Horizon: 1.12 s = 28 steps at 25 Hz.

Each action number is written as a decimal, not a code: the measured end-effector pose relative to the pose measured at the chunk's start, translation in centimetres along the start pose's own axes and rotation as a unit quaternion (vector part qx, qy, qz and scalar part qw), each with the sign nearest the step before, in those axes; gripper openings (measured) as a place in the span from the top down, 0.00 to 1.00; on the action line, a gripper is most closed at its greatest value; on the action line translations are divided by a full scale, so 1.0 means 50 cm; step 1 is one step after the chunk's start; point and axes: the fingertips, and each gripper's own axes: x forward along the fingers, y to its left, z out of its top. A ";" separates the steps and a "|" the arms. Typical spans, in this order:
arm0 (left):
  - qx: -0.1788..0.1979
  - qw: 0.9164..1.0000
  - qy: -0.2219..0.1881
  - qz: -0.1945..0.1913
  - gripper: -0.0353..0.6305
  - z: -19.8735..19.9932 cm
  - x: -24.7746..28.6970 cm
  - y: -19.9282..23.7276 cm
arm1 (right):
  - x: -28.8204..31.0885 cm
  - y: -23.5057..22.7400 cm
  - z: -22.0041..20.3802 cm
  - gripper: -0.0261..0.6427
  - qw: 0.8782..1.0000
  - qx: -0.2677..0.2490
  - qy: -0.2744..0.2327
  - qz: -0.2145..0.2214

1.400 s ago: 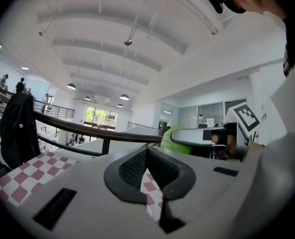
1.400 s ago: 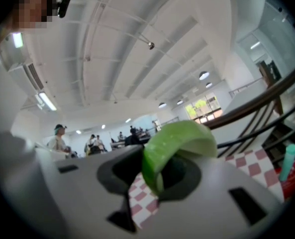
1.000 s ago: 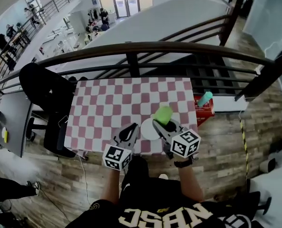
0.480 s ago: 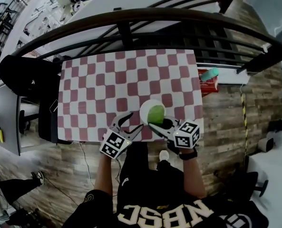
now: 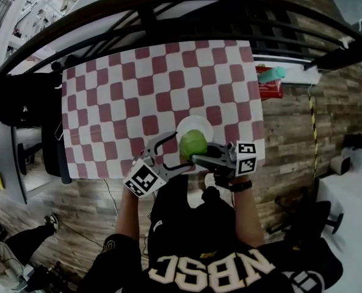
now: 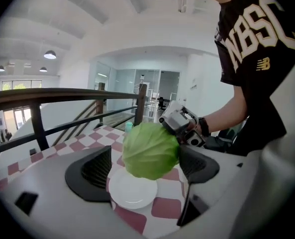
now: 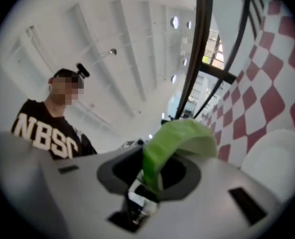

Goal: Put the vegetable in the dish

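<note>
**Status: cabbage over plate, release pending**

1. Position change. One second ago the right claw point(image 5: 200, 157) held the cabbage point(image 5: 193, 143) over the table point(image 5: 119, 102), at the right rim of the plate point(image 5: 195, 127). The cabbage now sits over the plate's near half in the head view.

2. Right claw. Its jaws are clamped on a leaf edge at the cabbage's side, and the grip is as narrow as it was a second ago. The right gripper view shows the green leaf pinched between the pads, with the plate point(image 7: 276, 158) low on the right.

3. Left claw point(image 5: 176, 151). It was closed a second ago. Its jaws are opening now and stand wide apart. In the left gripper view the cabbage point(image 6: 150, 150) shows in the gap between the jaws, but no pad presses on it (the claw carries nothing).

4. Contact. The left gripper view shows the underside of the cabbage at the far rim of the plate point(image 6: 132, 190). Whether it rests on the plate or hangs just above cannot be told.

5. Meaning for the task. The carry appears complete. The remaining steps are probably to lower the cabbage if needed, then release it. The opening left claw may be preparing to steady the cabbage, since a round head could roll off the shallow plate.
</note>
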 end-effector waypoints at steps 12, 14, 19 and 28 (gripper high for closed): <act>0.017 0.990 0.037 -0.137 0.28 -0.030 0.040 -0.005 | -0.008 -0.012 0.002 0.81 0.991 0.038 -0.022 0.130; 0.021 0.991 0.059 -0.119 0.29 -0.056 0.053 0.014 | -0.011 -0.046 0.006 0.81 0.995 0.043 -0.024 0.091; 0.018 0.991 0.096 -0.087 0.32 -0.117 0.106 0.037 | -0.039 -0.148 -0.011 0.74 0.997 0.060 0.012 -0.049; 0.052 0.976 0.202 -0.067 0.32 -0.251 0.167 0.016 | -0.108 -0.278 -0.119 0.58 0.958 0.094 0.147 -0.229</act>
